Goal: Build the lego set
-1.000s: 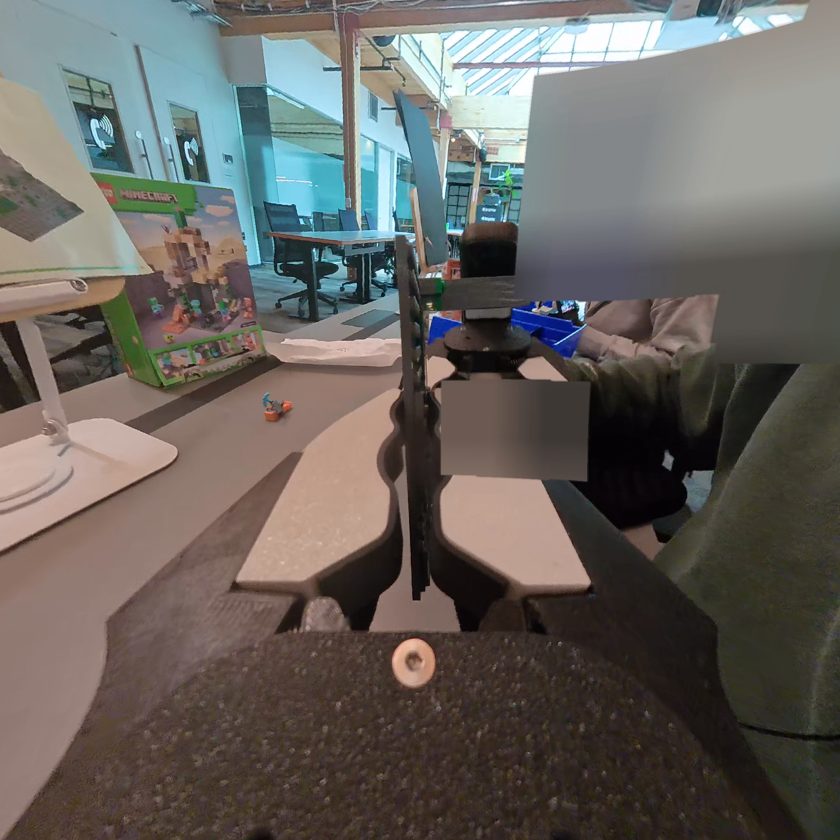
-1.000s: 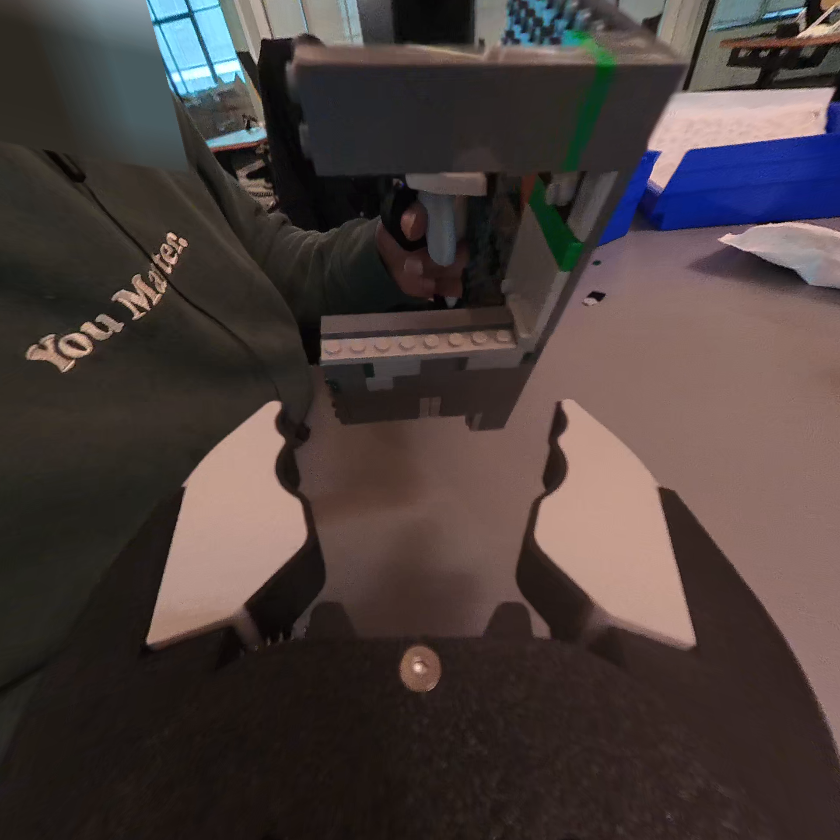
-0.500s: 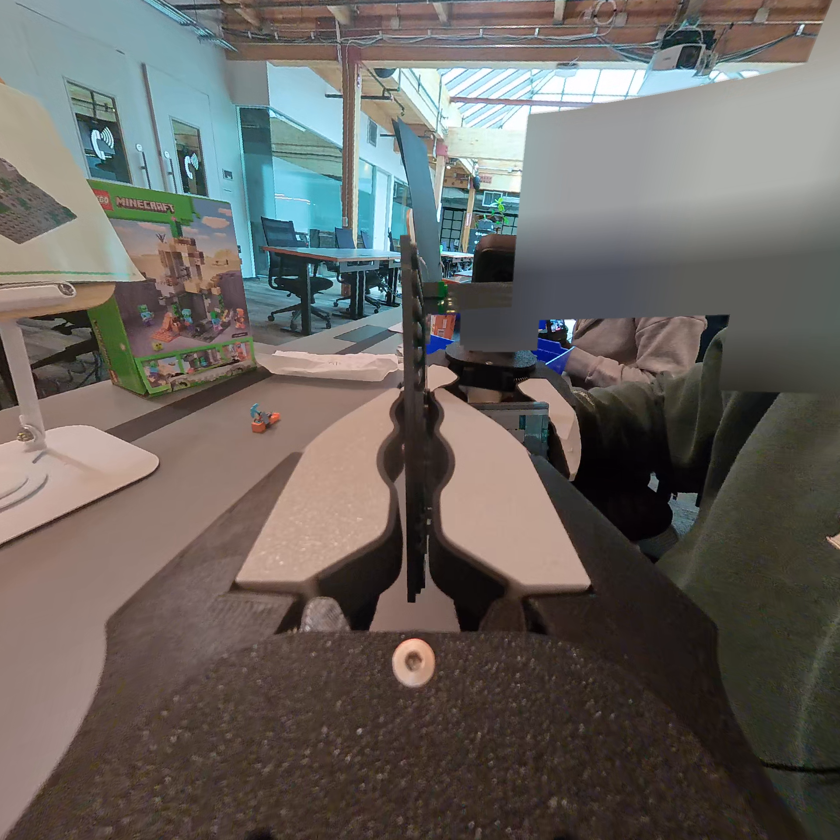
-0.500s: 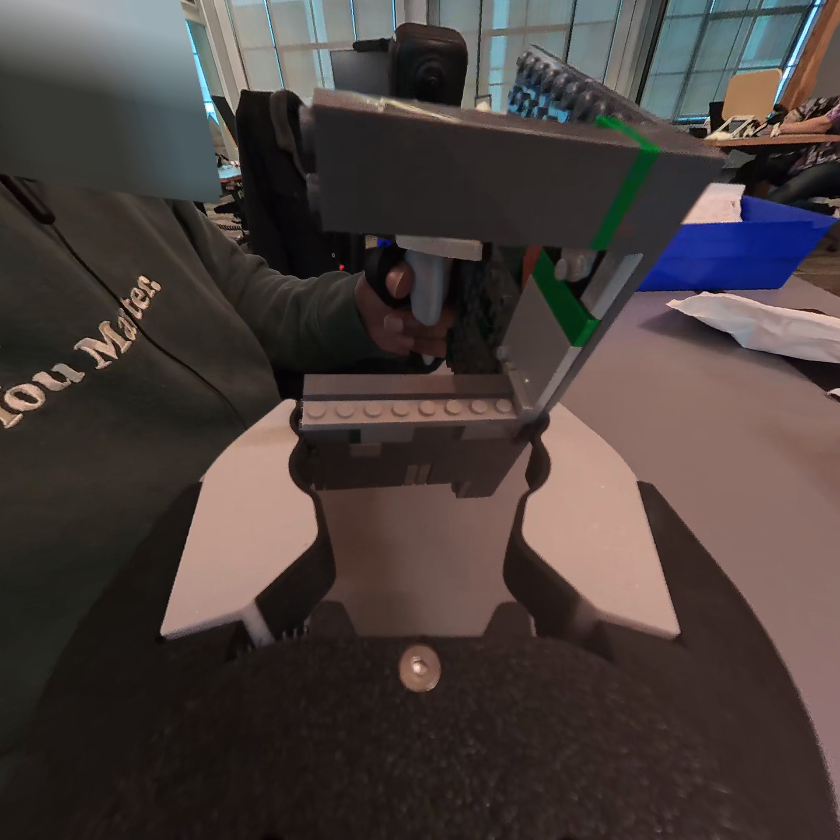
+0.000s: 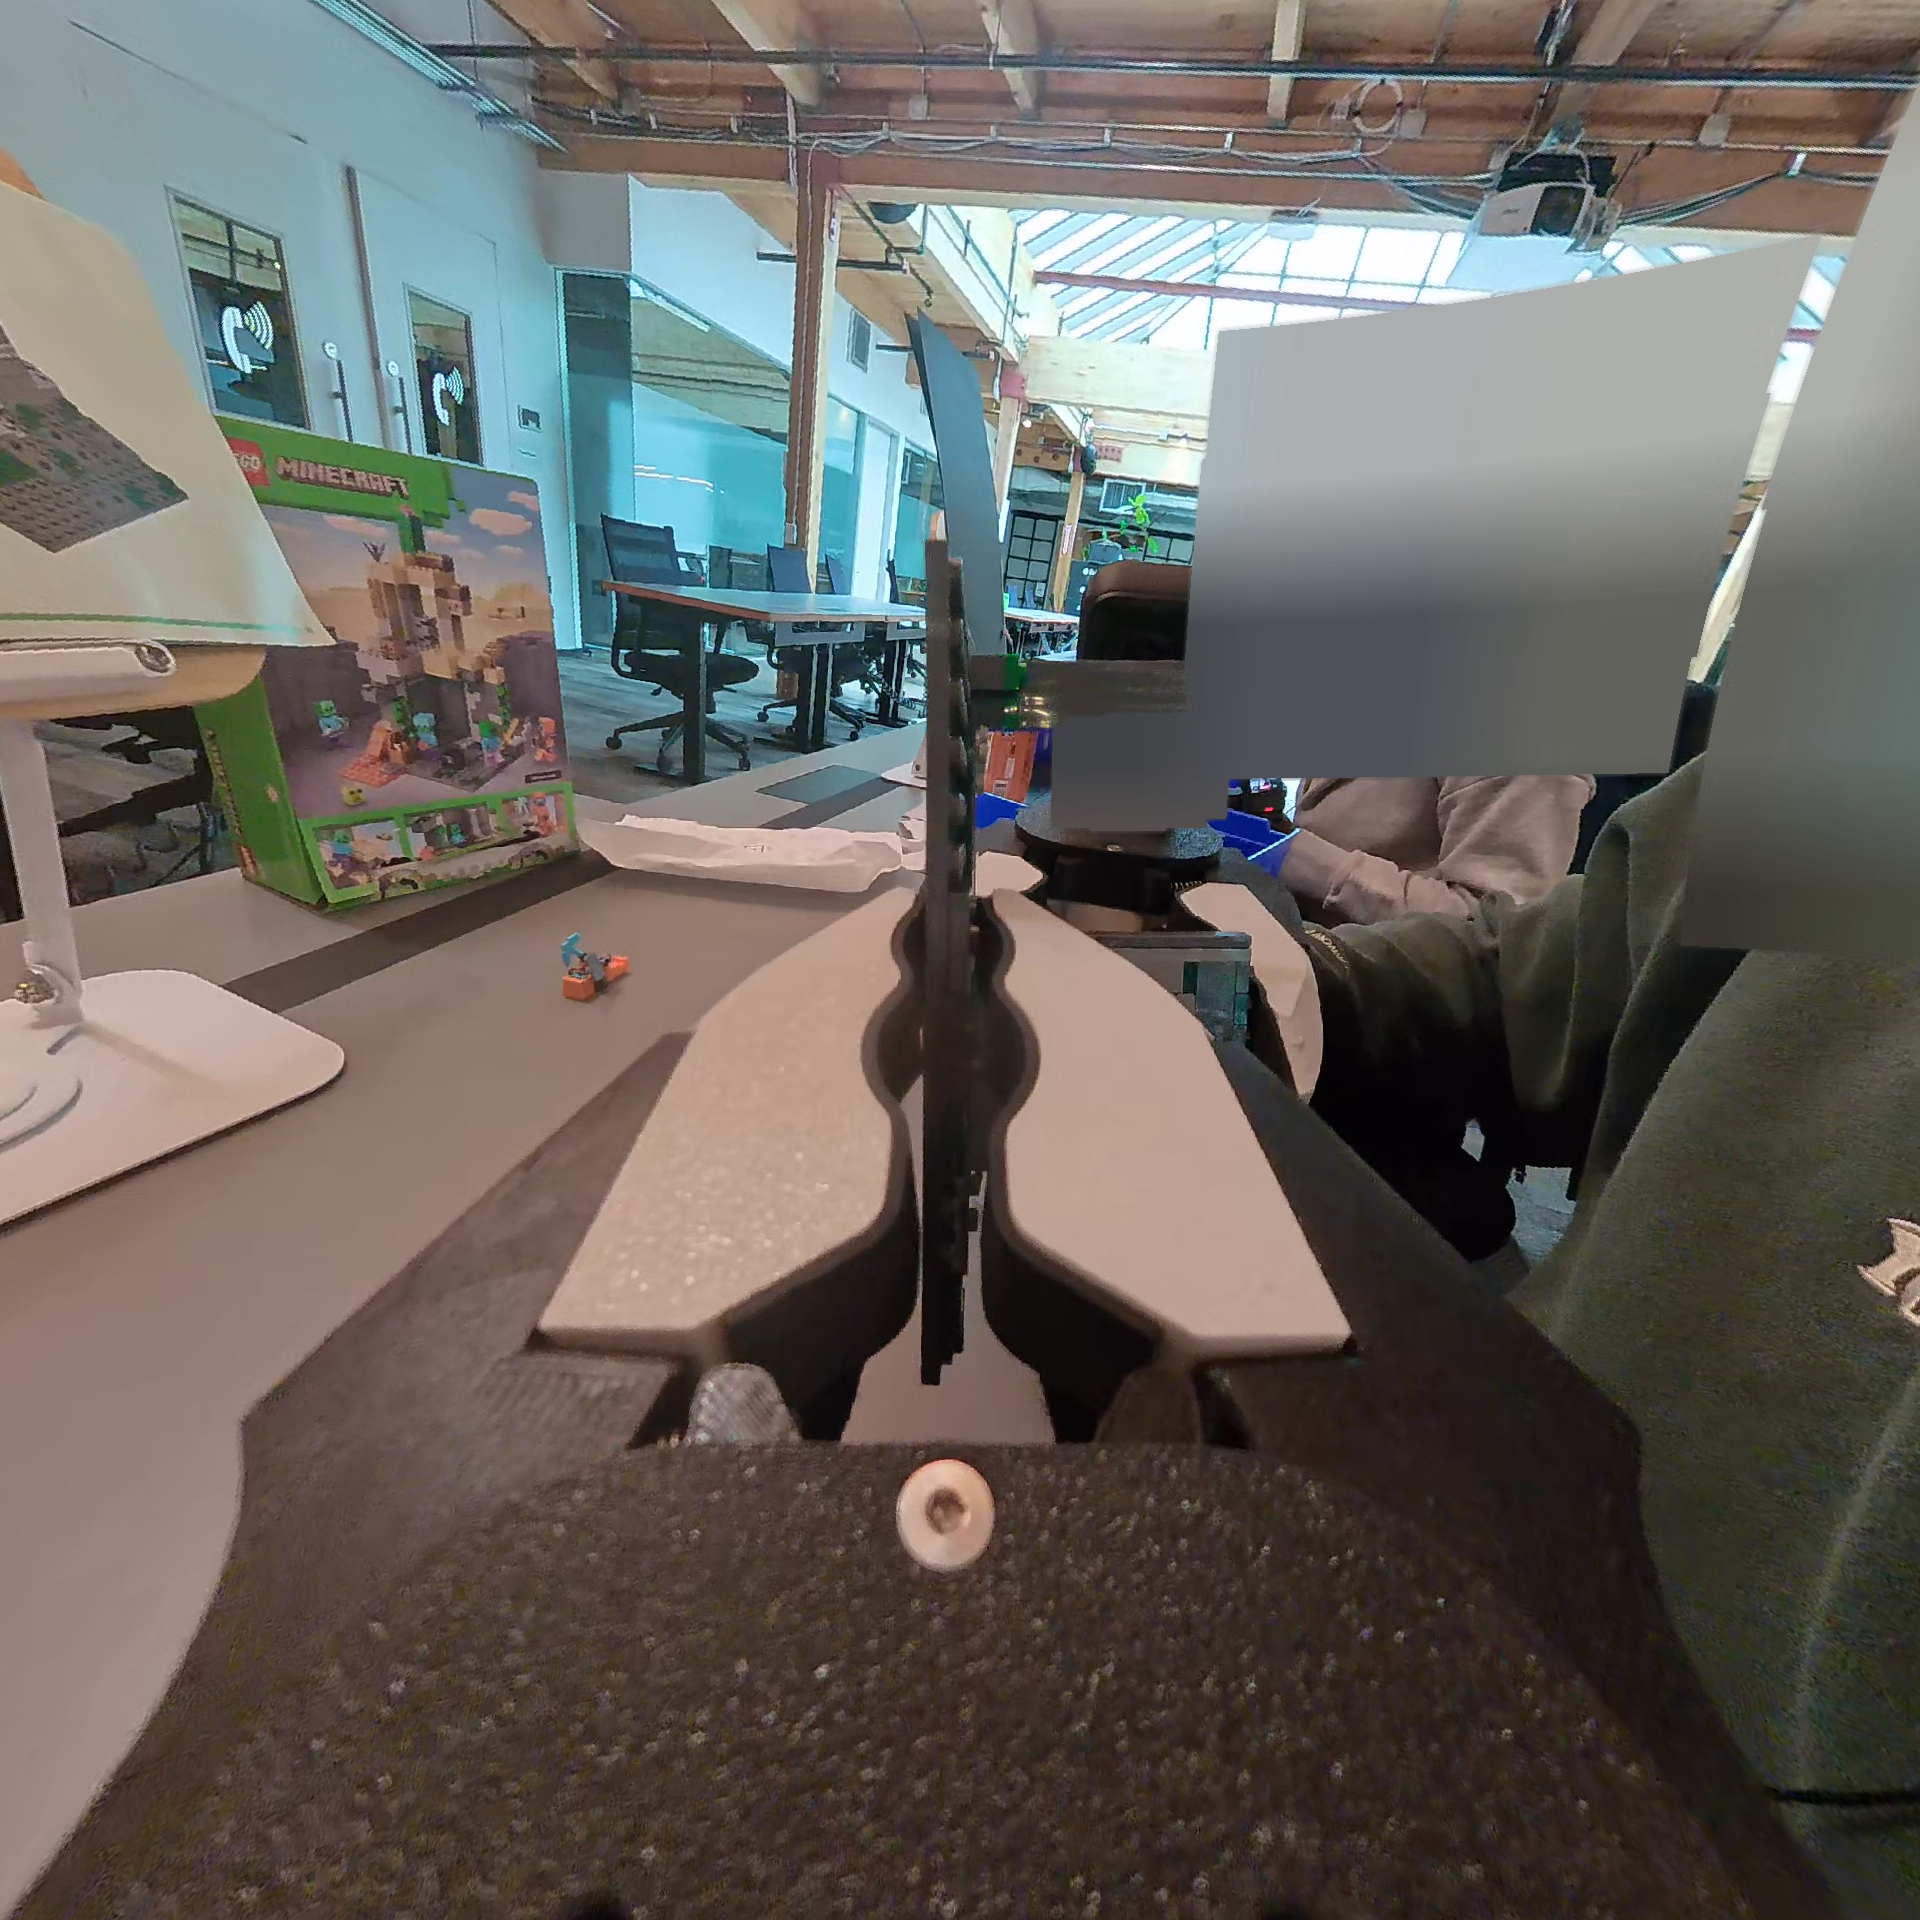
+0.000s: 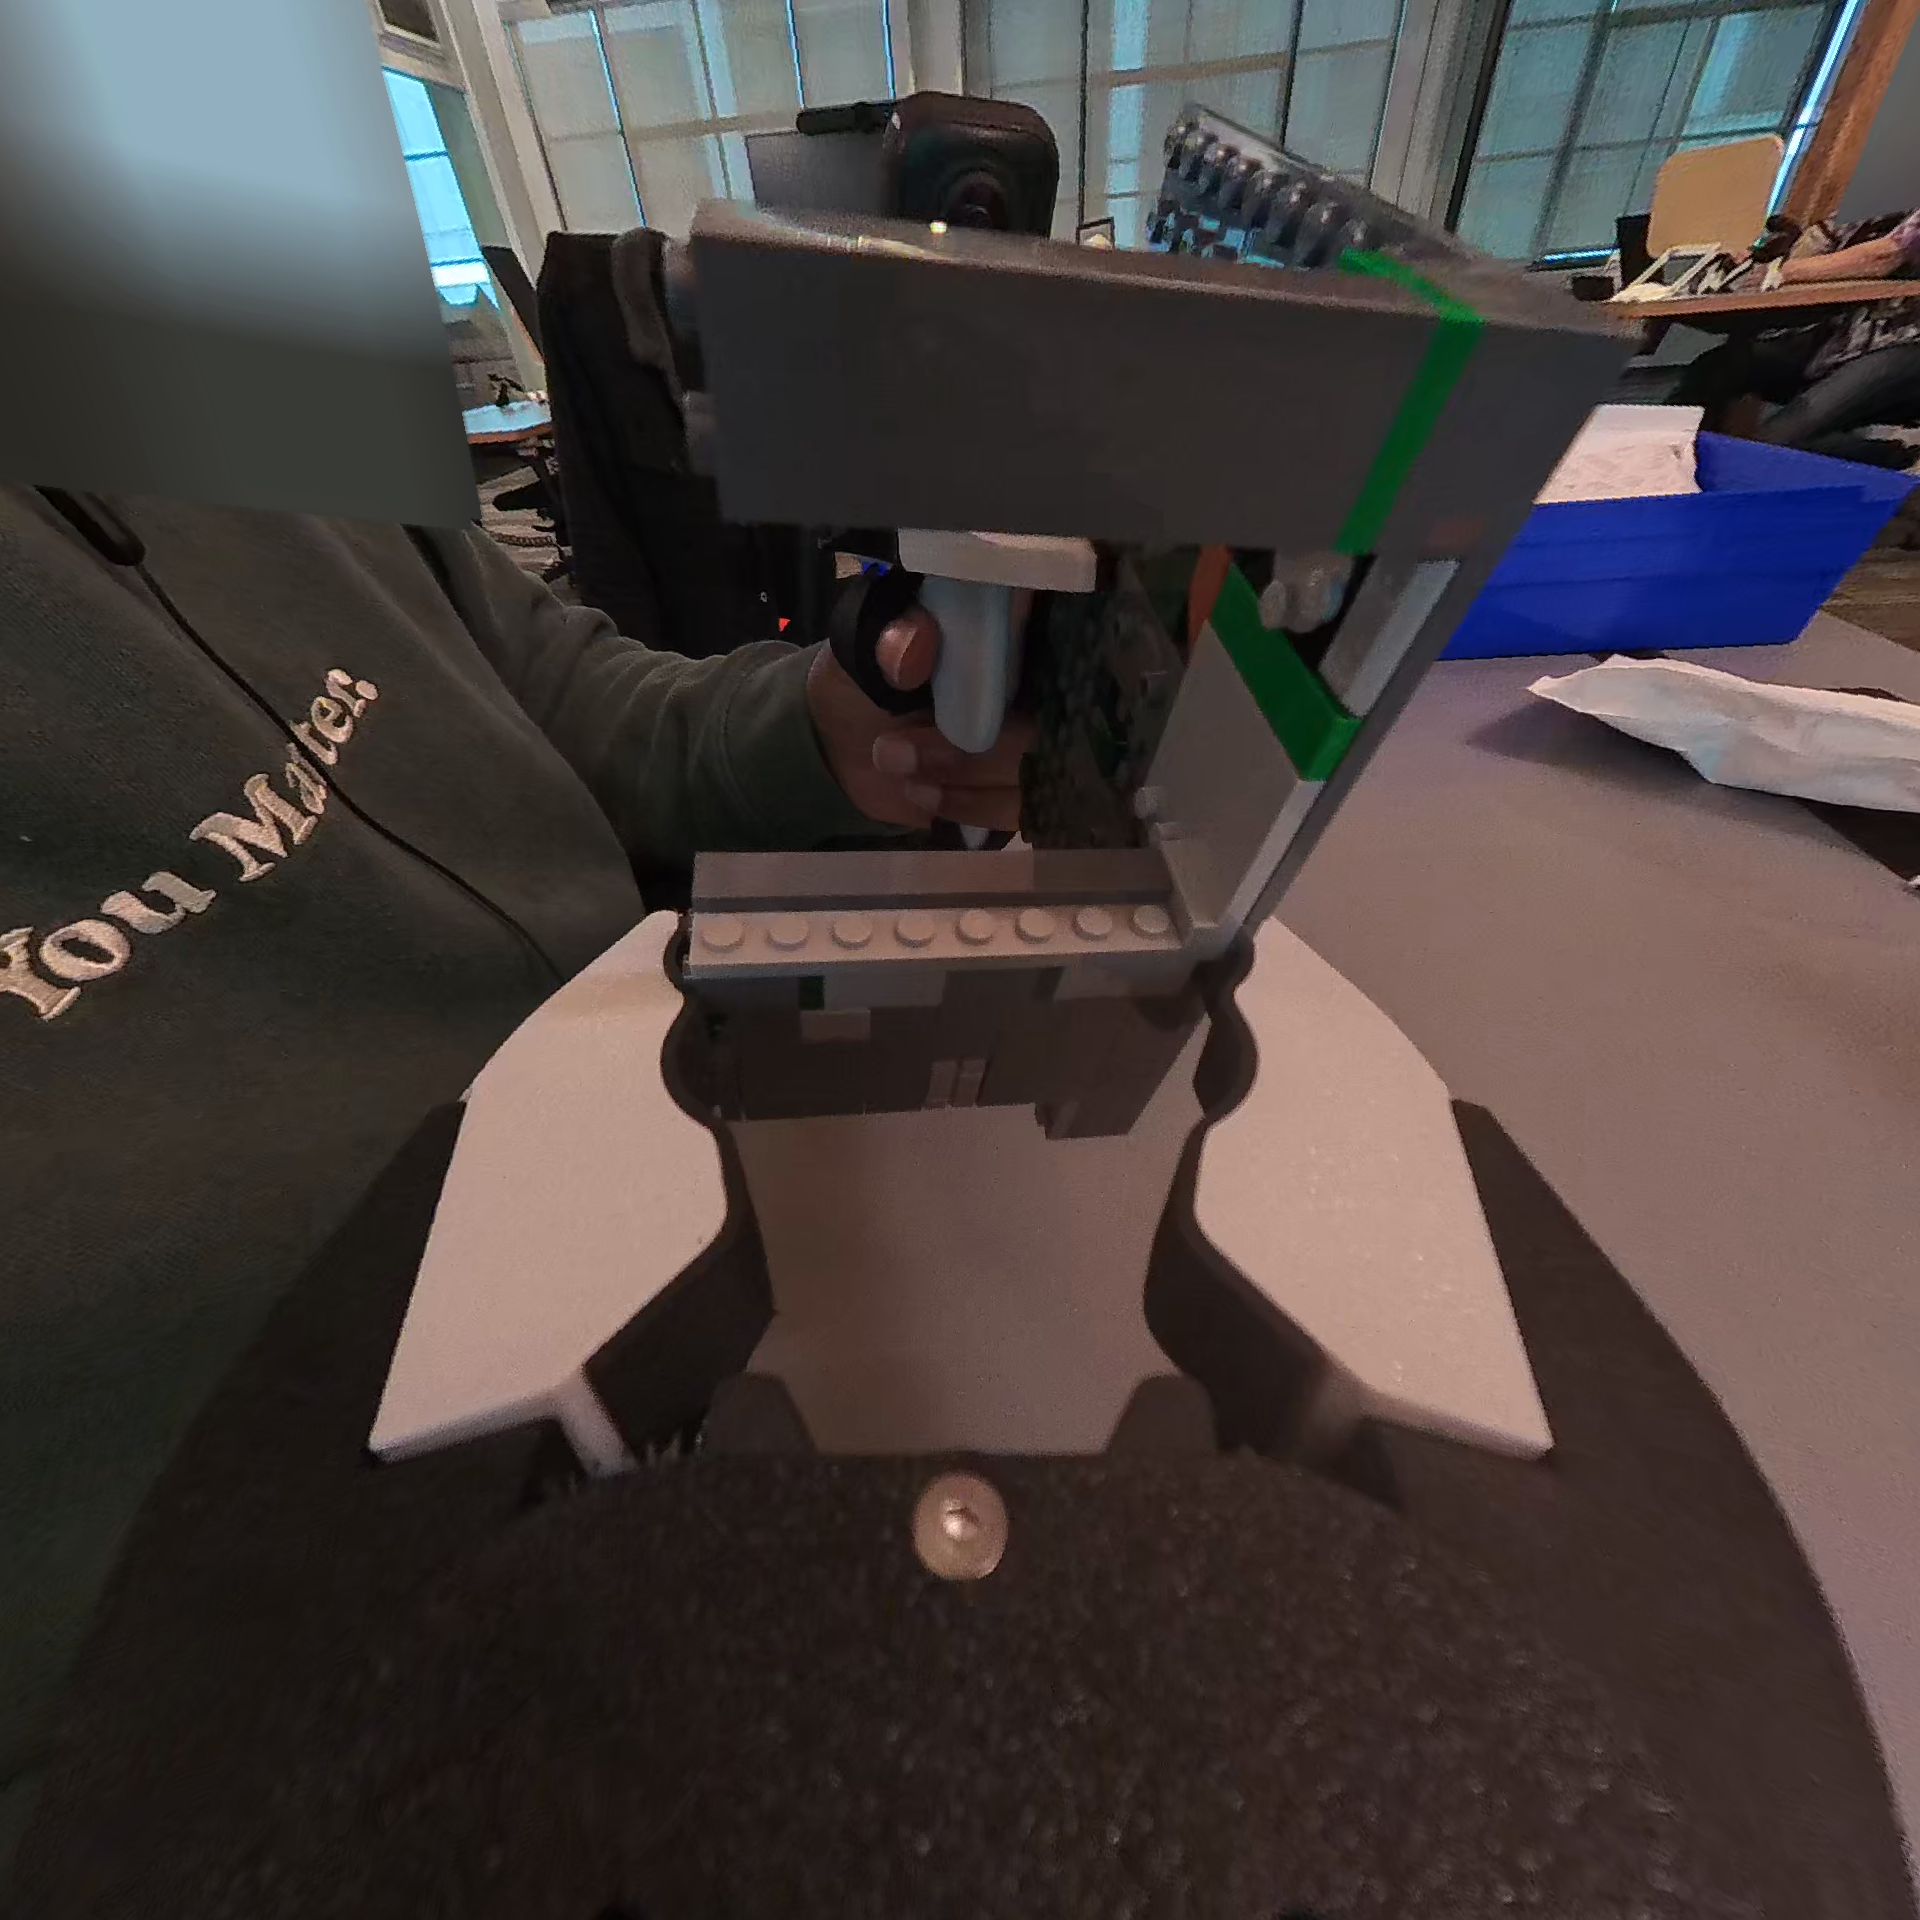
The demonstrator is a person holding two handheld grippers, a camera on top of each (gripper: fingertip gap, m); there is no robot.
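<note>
One grey table (image 5: 436, 997) carries everything, and it shows in both views. One person in a dark green sweatshirt (image 6: 343, 790) holds the two grippers; a second person in a light top (image 5: 1444, 831) sits further back.

The lego build (image 6: 1049, 405) is one large grey assembly, held in the air above the table. In the right wrist view it looks like an open frame: a wide grey slab on top with one green stripe, a side wall with a green brick, and a lower bar with a row of eight studs.

The right gripper (image 6: 956, 987) has its two fingers closed on the two ends of the lower part of the build, just under the studded bar. The left gripper (image 5: 951, 935) has its two fingers pressed together on one thin dark plate (image 5: 948, 790), which stands upright on its edge between them; this plate is part of the same build. One hand (image 6: 914, 727) on the left gripper's handle shows behind the frame.

On the table stand one green set box (image 5: 405, 686), one white stand (image 5: 125, 1049) with an instruction sheet, one blue bin (image 6: 1683, 561), one white paper bag (image 5: 748, 852) and one small orange and teal figure (image 5: 592, 966), well apart from the grippers.
</note>
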